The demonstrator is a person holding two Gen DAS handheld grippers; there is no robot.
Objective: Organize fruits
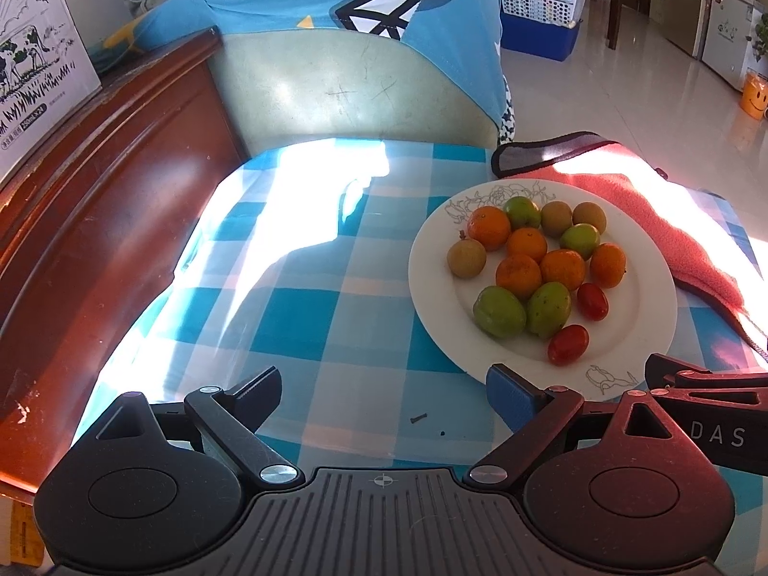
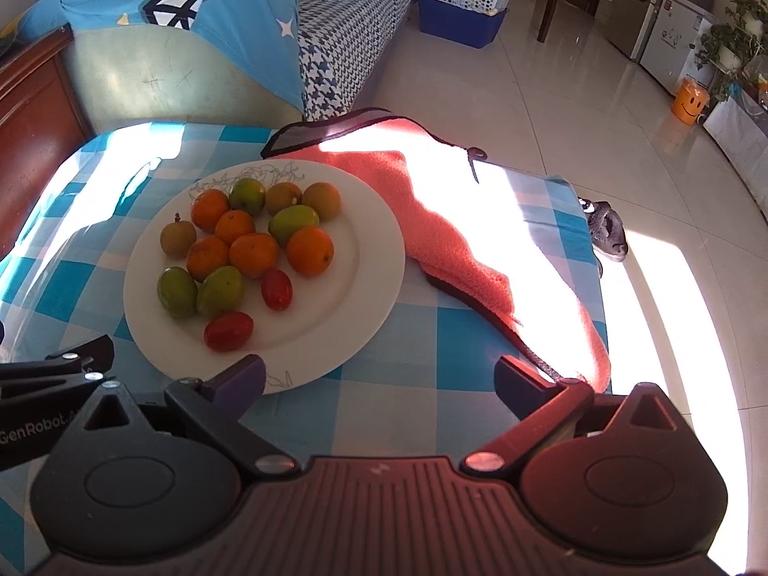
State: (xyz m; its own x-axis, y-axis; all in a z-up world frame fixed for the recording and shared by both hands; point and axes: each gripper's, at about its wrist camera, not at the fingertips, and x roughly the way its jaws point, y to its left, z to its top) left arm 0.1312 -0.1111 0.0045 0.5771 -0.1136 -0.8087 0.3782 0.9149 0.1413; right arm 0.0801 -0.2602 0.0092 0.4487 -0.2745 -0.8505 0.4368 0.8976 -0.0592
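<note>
The fruits sit heaped on a white plate on the checked surface: oranges, green jujubes, brownish longans and two cherry tomatoes, most of them touching. Both the left tongs and the right tongs hang spread wide and empty near the plate's near rim, gripping nothing. The likely trouble is the crowding: tongs reaching for one round fruit could nudge its neighbours and send them rolling over the shallow rim. The tomatoes look soft and may burst under a hard squeeze. The pink towel just beside the plate could snag a finger, and harsh sun glare may hide edges.
</note>
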